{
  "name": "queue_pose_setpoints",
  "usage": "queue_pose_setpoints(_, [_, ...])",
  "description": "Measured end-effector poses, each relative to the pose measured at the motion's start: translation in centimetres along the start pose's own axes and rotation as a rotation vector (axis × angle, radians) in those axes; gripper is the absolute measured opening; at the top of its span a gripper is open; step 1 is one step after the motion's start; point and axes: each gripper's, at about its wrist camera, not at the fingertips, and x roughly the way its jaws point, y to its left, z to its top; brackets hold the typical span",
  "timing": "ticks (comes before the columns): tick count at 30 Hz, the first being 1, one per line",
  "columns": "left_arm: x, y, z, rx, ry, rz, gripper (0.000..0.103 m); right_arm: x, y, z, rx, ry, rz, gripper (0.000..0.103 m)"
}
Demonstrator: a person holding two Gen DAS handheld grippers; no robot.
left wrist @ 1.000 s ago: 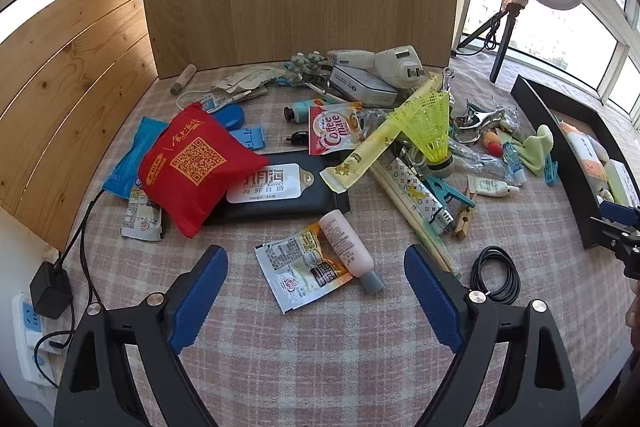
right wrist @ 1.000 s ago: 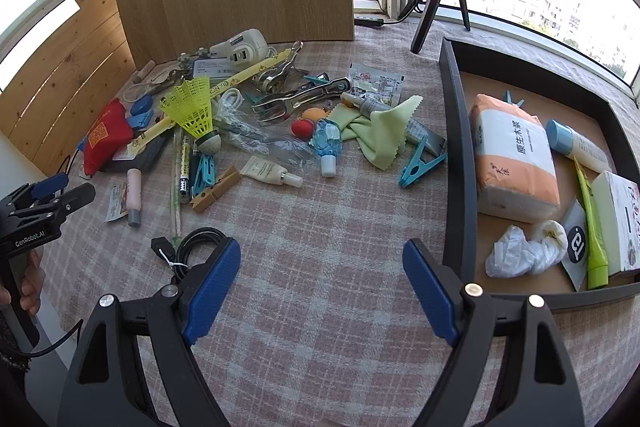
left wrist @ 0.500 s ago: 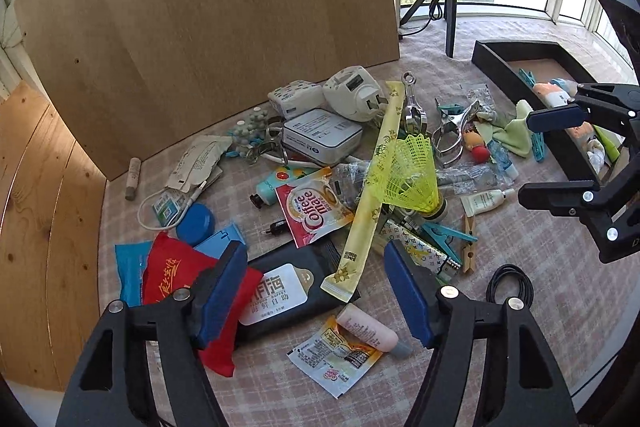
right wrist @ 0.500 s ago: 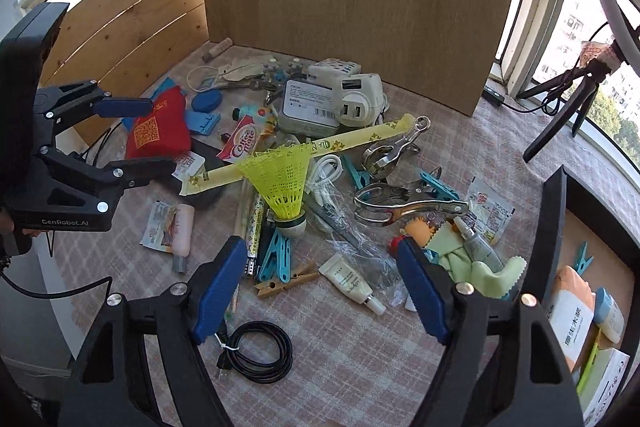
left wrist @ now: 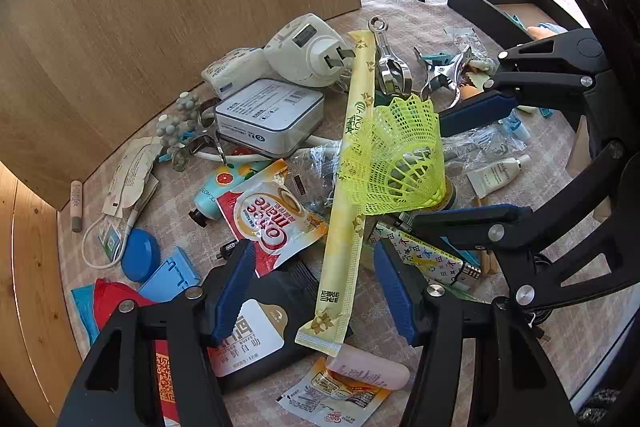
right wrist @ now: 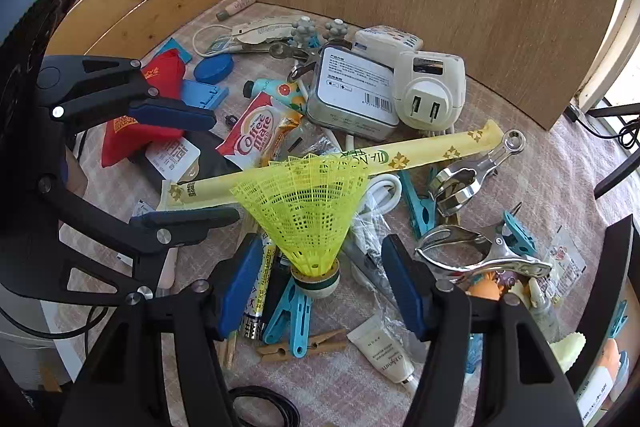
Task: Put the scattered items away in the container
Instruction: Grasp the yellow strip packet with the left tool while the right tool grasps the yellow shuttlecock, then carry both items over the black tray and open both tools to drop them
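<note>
A clutter of small items lies on the checked cloth. My right gripper (right wrist: 322, 283) points down over a yellow shuttlecock (right wrist: 304, 203). Its cork sits between the blue pads untouched, and the jaws are closing. My left gripper (left wrist: 316, 291) straddles the lower end of a long yellow tea packet (left wrist: 344, 227) that lies over a black pouch (left wrist: 260, 331). Its jaws are closing too and do not press on the packet. Each gripper shows in the other's view, close alongside. The black tray (left wrist: 476, 3) stands at the far right.
A white plug adapter (right wrist: 432, 87), a grey tin box (right wrist: 352, 87), a Coffee-mate sachet (left wrist: 272, 219), metal clips (right wrist: 472, 175), blue pegs and a red pouch (right wrist: 160, 75) crowd the pile. Wooden boards (left wrist: 160, 7) wall the back and left. A tripod stands behind.
Both grippers have swung in over the pile, rolled and come close to each other. Their jaws stand narrower than before. The shuttlecock and the packet have not moved.
</note>
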Motion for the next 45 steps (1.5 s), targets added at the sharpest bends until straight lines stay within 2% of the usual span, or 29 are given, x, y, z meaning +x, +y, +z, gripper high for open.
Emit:
queue_pose_setpoints(1, [0.3, -0.1, 0.2, 0.002, 0.005, -0.006, 0.052, 0.3, -0.3, 0.1, 0.012, 0.004, 0.014, 0.058])
queue_pose_setpoints(3, [0.6, -0.2, 0.4, 0.003, 0.008, -0.033, 0.040, 0.6, -0.8, 0.2, 0.043, 0.014, 0.051, 0.038])
queue_pose_setpoints(4, [0.7, -0.2, 0.5, 0.002, 0.007, -0.044, 0.036, 0.6, -1.0, 0.1, 0.056, 0.017, 0.071, 0.035])
queue_pose_setpoints(6, [0.8, -0.3, 0.6, 0.002, 0.006, -0.058, 0.018, 0.4, -1.2, -0.3, 0.075, 0.006, 0.093, 0.034])
queue_pose_setpoints(8, [0.9, -0.3, 0.5, -0.011, 0.005, -0.073, 0.013, 0.1, -1.5, -0.8, 0.096, -0.008, 0.101, 0.032])
queue_pose_setpoints(11, [0.4, -0.3, 0.1, -0.032, -0.015, -0.107, 0.012, -0.8, -2.4, -1.9, 0.152, -0.033, 0.128, 0.030])
queue_pose_setpoints(15, [-0.9, -1.2, -1.1, -0.036, -0.052, -0.084, 0.010, -2.4, -3.8, -3.9, 0.230, -0.061, 0.143, 0.030])
queue_pose_setpoints(20, [-2.8, -2.0, -2.7, -0.101, -0.107, -0.119, 0.010, -4.8, -5.9, -7.0, 0.365, -0.098, 0.153, 0.029])
queue_pose_setpoints(25, [-4.7, -2.9, -1.8, -0.198, -0.159, -0.142, 0.010, -8.6, -8.3, -10.1, 0.471, -0.176, 0.113, 0.029])
queue_pose_setpoints(31, [-7.8, -5.5, 0.1, -0.211, -0.218, -0.140, 0.010, -13.4, -11.8, -12.8, 0.568, -0.232, 0.035, 0.029])
queue_pose_setpoints(33, [-8.2, -7.2, 1.4, -0.191, -0.234, -0.150, 0.010, -15.2, -13.3, -13.9, 0.591, -0.251, -0.010, 0.029])
queue_pose_setpoints(40, [-8.9, -15.3, 8.4, -0.139, -0.263, -0.272, 0.010, -21.5, -20.7, -19.7, 0.730, -0.280, -0.202, 0.029])
queue_pose_setpoints(42, [-8.8, -18.2, 10.7, -0.107, -0.260, -0.312, 0.010, -22.5, -22.9, -21.6, 0.776, -0.279, -0.238, 0.029])
queue_pose_setpoints(45, [-8.4, -22.3, 13.8, -0.068, -0.264, -0.331, 0.010, -23.6, -25.3, -23.9, 0.816, -0.269, -0.301, 0.029])
